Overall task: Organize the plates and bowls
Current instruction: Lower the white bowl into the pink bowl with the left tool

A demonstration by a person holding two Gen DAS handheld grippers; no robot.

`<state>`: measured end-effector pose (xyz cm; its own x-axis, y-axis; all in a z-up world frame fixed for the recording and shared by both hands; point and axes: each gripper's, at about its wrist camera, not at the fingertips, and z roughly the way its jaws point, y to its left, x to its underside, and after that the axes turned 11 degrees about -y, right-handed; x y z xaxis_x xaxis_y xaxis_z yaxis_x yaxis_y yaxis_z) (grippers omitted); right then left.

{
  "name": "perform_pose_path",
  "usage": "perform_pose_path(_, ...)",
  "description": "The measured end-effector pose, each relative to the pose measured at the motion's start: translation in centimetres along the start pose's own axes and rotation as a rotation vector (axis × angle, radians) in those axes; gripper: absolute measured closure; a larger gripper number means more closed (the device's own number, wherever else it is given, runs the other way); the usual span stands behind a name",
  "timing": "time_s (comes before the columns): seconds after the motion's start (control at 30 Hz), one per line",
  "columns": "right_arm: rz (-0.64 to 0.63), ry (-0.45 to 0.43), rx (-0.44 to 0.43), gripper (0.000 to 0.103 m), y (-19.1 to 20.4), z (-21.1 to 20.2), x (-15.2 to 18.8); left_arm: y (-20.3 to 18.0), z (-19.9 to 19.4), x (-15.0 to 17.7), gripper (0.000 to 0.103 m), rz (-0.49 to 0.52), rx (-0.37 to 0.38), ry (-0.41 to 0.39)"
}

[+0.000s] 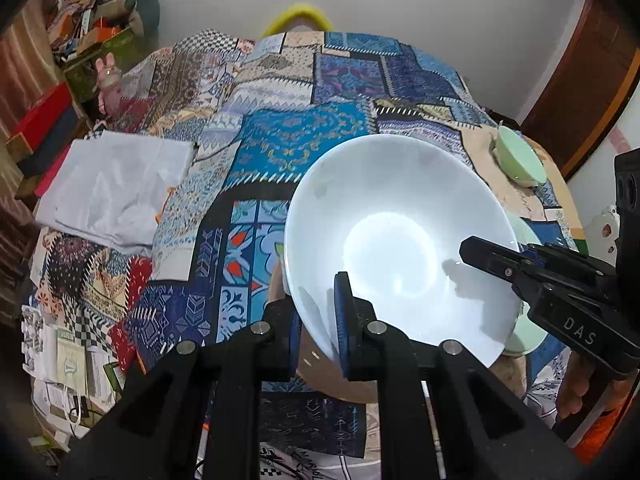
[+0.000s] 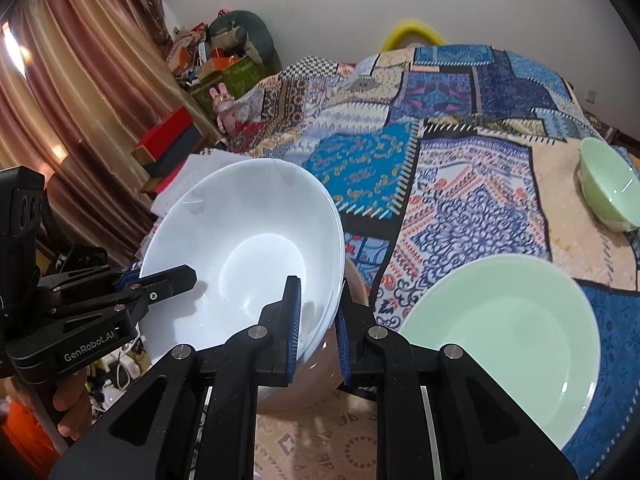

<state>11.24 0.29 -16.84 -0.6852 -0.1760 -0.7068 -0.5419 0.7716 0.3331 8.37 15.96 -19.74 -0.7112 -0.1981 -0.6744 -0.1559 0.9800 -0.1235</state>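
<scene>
1. I see a plain white wall (image 2: 320, 8) at the far side of the room.
2. A patchwork bedspread (image 2: 460, 120) in blues and creams covers the bed.
3. Brown striped curtains (image 2: 80, 100) hang on the left, daylight glowing through.
4. Boxes and clutter (image 2: 208, 56) pile up in the corner.
5. A wooden door (image 1: 592, 80) stands to the right.

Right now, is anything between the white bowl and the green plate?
Nothing visible. Both grippers, left and right, clamp the white bowl by its rim, tilted, beside the green plate; only patterned cloth lies between.
</scene>
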Motion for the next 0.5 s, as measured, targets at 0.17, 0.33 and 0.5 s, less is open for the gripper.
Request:
perform_pose_path(0.17, 0.000, 0.035, -0.001, 0.088, 0.2, 1.0, 0.8, 0.9, 1.1, 1.0, 0.089, -0.017, -0.001, 0.035)
perform_pose_path(0.33, 0.005, 0.065, -0.003, 0.088, 0.2, 1.9, 1.5, 1.5, 2.1, 1.8, 0.089, -0.024, 0.001, 0.061)
perform_pose_path(0.5, 0.012, 0.088, -0.006, 0.088, 0.2, 2.4, 2.1, 1.7, 2.7, 2.4, 0.089, -0.019, -0.002, 0.077)
